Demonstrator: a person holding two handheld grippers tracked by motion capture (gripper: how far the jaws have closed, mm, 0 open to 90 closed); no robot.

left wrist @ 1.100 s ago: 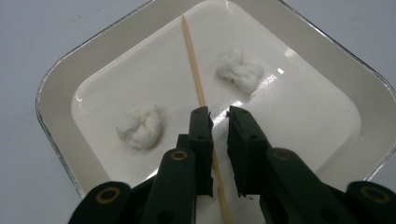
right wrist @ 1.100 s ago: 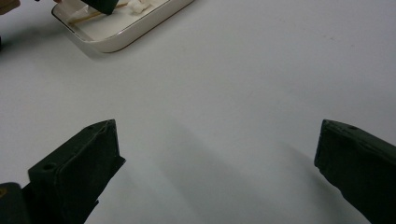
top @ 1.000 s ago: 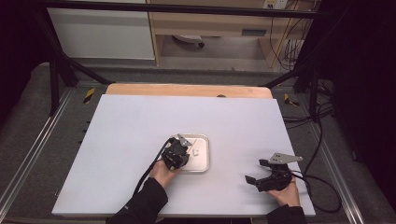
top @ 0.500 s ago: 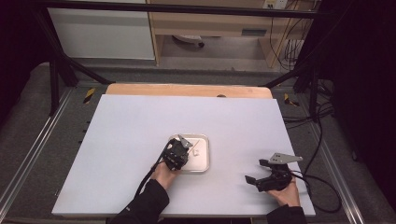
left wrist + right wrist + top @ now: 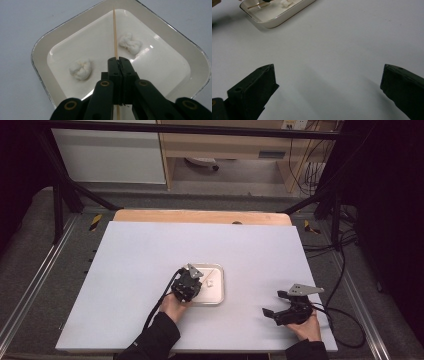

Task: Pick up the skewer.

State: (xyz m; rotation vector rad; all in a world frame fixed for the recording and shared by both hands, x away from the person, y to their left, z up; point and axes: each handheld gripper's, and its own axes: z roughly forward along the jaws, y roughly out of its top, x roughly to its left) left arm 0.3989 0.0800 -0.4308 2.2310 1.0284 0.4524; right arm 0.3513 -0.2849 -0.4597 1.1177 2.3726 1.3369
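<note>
- While the left gripper holds its jaws pressed tight on a thin wooden skewer, the step in hand looks like spearing one of the soft white lumps in the shallow tray.
- Skewer position: runs forward from the jaws over the tray's middle, tip near the far corner, passing between the two lumps.
- Near lump: left of the skewer, on the tray floor. Far lump: just right of the skewer.
- Next move, by judgement: draw the skewer back, tilt its tip down, and aim it at one lump; a soft piece may slide, so a steady push is needed.
- Left hand: at the tray's near-left edge, gripper angled down over it.
- Right gripper: well right of the tray on the white table, jaws spread wide, holding nothing.
</note>
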